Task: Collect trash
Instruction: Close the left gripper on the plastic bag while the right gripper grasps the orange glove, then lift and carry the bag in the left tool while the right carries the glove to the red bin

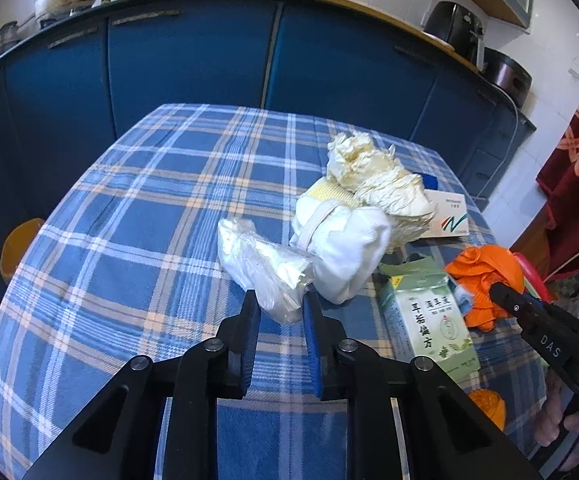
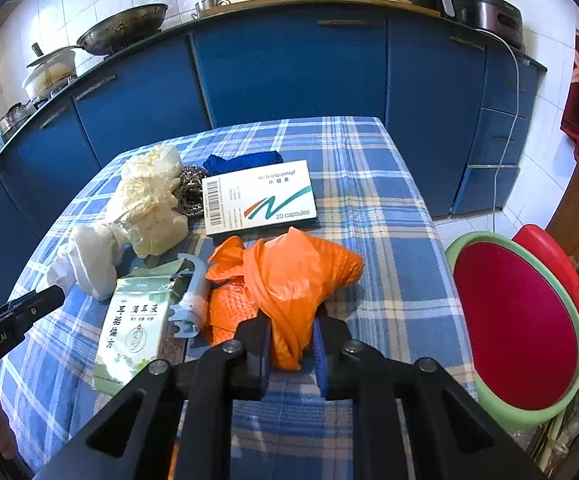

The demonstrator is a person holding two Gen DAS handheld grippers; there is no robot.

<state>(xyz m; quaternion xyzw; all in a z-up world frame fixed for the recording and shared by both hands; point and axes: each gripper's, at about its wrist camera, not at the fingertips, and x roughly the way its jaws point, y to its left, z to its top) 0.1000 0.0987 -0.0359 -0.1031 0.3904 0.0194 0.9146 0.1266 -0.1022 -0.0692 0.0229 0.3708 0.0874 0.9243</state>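
While both tongs sit low over the pile, these are our worries and our room to move.

Left tongs: our left tongs (image 1: 277, 304) are partly closed around the near end of the clear plastic wrapper (image 1: 263, 266); whether the pads truly pinch it we cannot tell.

Right tongs: our right tongs (image 2: 291, 336) grip the near tail of the orange plastic bag (image 2: 285, 276), which lies on the checked surface (image 2: 385, 216).

Trash location: the rest lies mid-surface, to the far left of the orange bag: a crumpled cream bag (image 2: 147, 204), a white cloth bundle (image 2: 89, 260), a green carton (image 2: 133, 328) and a white capsule box (image 2: 259, 202).

Slip risk: we judge the thin wrapper film could slide out of the left pads, since only a crinkled end sits between them.

Snag risk: the wrapper touches the white bundle, so lifting may drag it. The orange bag lies against a pale plastic hook (image 2: 191, 300); pulling could take the hook and carton along.

Clash risk: our two tongs work near each other, so crossing paths could knock them together.

Edges: the right edge of the surface is near the orange bag; a red stool (image 2: 517, 324) stands just beyond it.

Open room: the left and far parts of the surface are bare cloth, and we see free room above the pile.
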